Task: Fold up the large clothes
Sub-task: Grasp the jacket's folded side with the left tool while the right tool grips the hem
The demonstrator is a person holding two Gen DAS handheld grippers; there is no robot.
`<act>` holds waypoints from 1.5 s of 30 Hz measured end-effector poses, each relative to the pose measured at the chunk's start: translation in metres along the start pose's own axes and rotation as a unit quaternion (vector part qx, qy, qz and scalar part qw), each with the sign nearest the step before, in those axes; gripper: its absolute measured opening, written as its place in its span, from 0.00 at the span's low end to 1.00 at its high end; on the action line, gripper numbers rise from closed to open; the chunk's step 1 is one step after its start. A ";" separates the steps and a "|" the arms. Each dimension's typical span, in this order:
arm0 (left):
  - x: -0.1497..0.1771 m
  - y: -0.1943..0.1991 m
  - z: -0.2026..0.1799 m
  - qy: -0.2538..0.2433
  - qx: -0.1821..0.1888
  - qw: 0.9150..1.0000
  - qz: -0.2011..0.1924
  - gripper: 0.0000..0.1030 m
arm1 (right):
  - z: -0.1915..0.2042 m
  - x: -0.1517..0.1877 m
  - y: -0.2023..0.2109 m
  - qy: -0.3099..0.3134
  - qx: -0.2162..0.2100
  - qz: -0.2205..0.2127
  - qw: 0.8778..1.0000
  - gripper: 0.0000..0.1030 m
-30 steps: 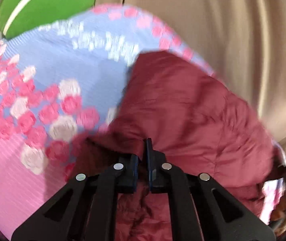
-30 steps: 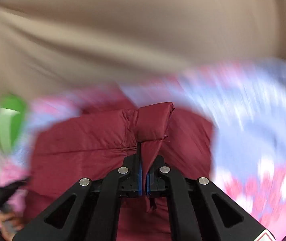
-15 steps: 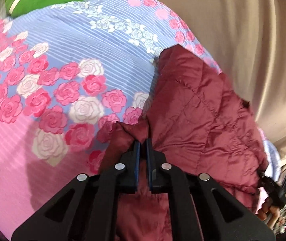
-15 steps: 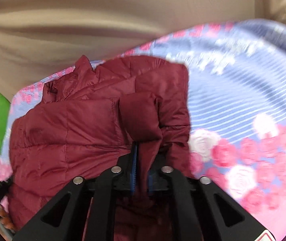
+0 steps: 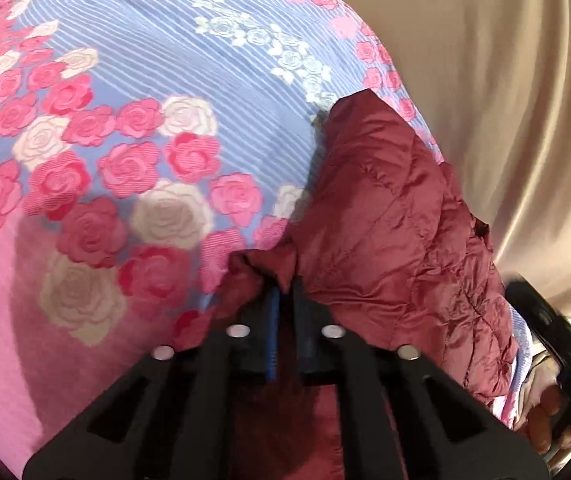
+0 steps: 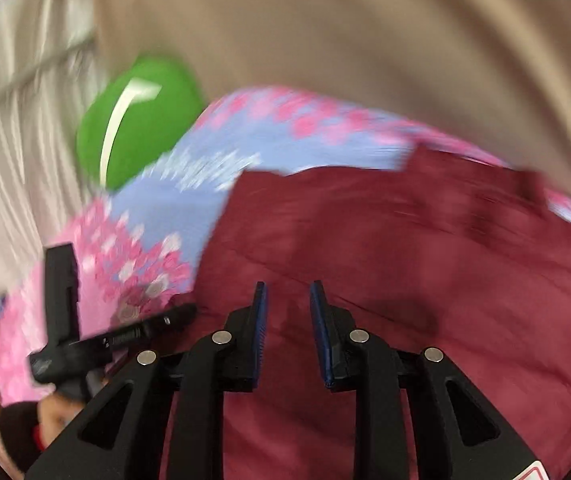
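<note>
The maroon quilted jacket (image 5: 397, 240) lies on the rose-print bedsheet (image 5: 133, 128), filling the lower right of the left wrist frame; the left gripper (image 5: 285, 300) is clamped on a bunched fold at its lower-centre edge; the right gripper (image 6: 287, 312), jaws just opening with a narrow gap and gripping nothing, hangs over the jacket; a green pillow (image 6: 137, 120) sits upper left.

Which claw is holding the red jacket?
The left gripper, shut on the red jacket. The right gripper has just been opening, nothing between its jaws.
</note>
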State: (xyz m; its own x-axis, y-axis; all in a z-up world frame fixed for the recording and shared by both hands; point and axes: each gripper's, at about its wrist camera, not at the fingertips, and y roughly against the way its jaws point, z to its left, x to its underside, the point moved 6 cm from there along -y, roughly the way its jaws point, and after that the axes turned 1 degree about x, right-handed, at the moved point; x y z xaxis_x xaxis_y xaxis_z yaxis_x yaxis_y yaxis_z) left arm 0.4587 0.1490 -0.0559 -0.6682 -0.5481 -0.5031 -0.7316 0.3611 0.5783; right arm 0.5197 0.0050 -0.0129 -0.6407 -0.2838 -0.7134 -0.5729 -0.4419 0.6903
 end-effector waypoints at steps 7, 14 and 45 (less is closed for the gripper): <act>0.002 0.003 0.007 0.026 0.024 0.999 -0.009 0.01 | 0.024 -0.026 -0.103 -0.002 0.011 0.046 0.999 0.06; 0.005 0.005 0.004 0.009 0.008 1.000 -0.012 0.00 | -0.004 -0.048 -0.153 -0.057 0.035 0.030 0.997 0.00; -0.018 0.030 -0.046 -0.067 0.033 0.997 -0.013 0.12 | 0.027 0.026 -0.064 0.035 -0.081 0.041 0.995 0.00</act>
State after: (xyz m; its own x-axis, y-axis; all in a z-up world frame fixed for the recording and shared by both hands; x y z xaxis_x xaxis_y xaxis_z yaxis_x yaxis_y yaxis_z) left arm 0.4549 0.1348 0.0005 -0.6577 -0.4545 -0.6008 -0.7533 0.3996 0.5223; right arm 0.5258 0.0491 -0.0724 -0.6408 -0.3810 -0.6665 -0.4269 -0.5447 0.7218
